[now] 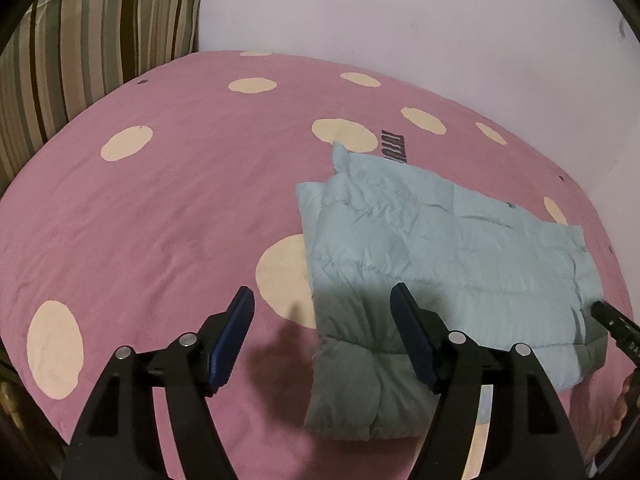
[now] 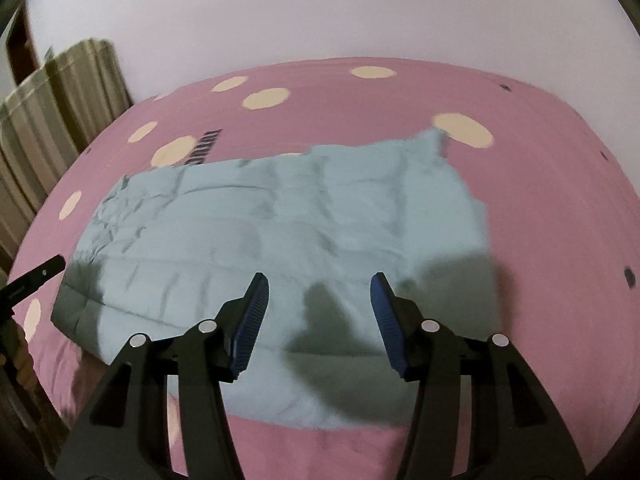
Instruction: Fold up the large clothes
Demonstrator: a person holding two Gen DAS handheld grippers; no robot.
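Observation:
A light blue quilted puffer jacket (image 1: 440, 248) lies folded into a flat rectangle on a pink bedsheet with cream dots (image 1: 160, 184). My left gripper (image 1: 322, 291) hovers open above the jacket's near left corner, nothing between its blue pads. In the right wrist view the jacket (image 2: 280, 216) spreads across the bed, somewhat blurred. My right gripper (image 2: 320, 278) stands open above its near edge and holds nothing. A black finger of the right gripper (image 1: 612, 320) shows at the jacket's right side, and a black finger of the left gripper (image 2: 40, 274) shows at its left end.
A striped cushion (image 1: 100, 40) stands upright at the bed's far left, against a pale wall (image 1: 400, 20). Dark lettering on the sheet (image 1: 394, 146) peeks out behind the jacket. Pink sheet stretches to the left of the jacket.

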